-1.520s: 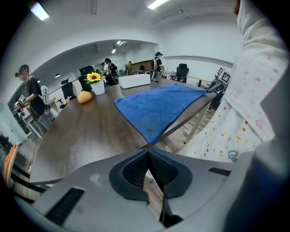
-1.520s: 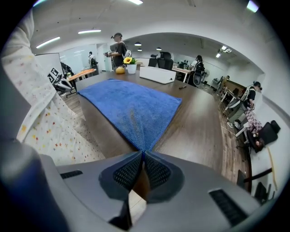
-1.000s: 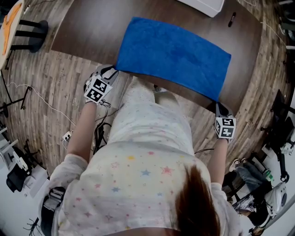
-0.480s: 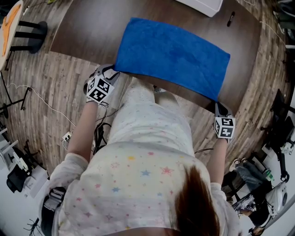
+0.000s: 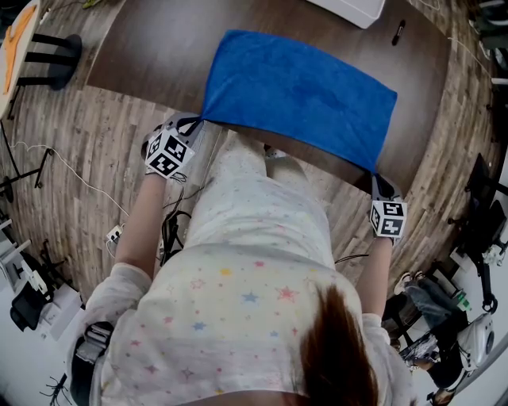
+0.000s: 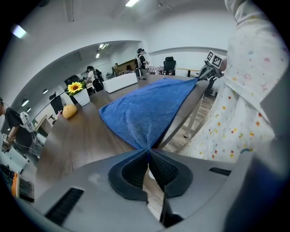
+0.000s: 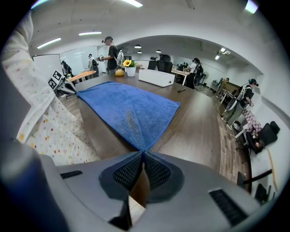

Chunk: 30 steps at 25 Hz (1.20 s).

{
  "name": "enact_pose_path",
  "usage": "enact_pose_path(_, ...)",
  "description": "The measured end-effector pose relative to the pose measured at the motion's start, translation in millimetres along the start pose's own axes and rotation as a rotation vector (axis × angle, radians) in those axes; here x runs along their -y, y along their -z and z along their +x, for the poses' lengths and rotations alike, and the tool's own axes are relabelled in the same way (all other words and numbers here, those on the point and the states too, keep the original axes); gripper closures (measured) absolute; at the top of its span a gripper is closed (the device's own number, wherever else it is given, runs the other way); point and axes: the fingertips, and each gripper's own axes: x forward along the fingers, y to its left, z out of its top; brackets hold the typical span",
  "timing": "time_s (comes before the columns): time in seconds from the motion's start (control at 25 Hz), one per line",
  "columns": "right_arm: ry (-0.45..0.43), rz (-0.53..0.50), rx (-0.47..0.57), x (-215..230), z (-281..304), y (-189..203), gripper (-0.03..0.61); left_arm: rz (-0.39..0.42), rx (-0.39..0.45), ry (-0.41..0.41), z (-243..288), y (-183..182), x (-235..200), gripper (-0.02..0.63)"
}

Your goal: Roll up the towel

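A blue towel [image 5: 298, 95] lies flat on the dark wooden table [image 5: 143, 47], its near edge along the table's front edge. My left gripper [image 5: 197, 120] is at the towel's near left corner. Its jaws have just been closing and now stand shut on that corner, seen in the left gripper view as the towel [image 6: 149, 106] narrowing into the left gripper [image 6: 148, 150]. My right gripper [image 5: 373, 176] is shut on the near right corner; the towel [image 7: 127, 106] tapers into the right gripper [image 7: 142, 152].
A white box [image 5: 349, 9] and a dark pen [image 5: 398, 32] lie at the table's far side. A potted sunflower [image 6: 78, 90] and an orange object [image 6: 69, 112] stand farther along it. The person's body fills the space between the arms. A stool [image 5: 55, 51] stands at left.
The left gripper has shifted and rolled slightly at the towel's near left corner, which is now drawn to a point at its tips. The right gripper has stayed put.
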Motion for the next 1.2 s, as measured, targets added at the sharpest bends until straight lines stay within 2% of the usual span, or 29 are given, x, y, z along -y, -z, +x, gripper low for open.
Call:
enact_pose_path(0.16,-0.010,-0.014,-0.006,-7.0,-0.6,0.2,0.564,0.006,0.006,0.004,-12.3,3.3,-3.6,0.595)
enact_pose_path(0.4,-0.047,-0.043,-0.045,-17.6,-6.6,16.3,0.564,0.000,-0.032,0.028,-25.5,23.3,9.8,0.595)
enact_pose_path(0.64,-0.094,-0.108,-0.089,-27.8,-15.7,30.3,0.564,-0.003,-0.053,0.057,-33.5,33.4,22.5,0.595)
enact_pose_path(0.92,-0.065,-0.161,-0.044,-1.2,-18.2,-10.3,0.564,-0.036,-0.001,0.074,-36.1,0.3,-2.0,0.595)
enact_pose_path(1.2,-0.025,-0.157,-0.002,27.6,-10.9,-50.0,0.564,-0.075,0.035,0.079,-37.4,-41.9,-38.4,0.595)
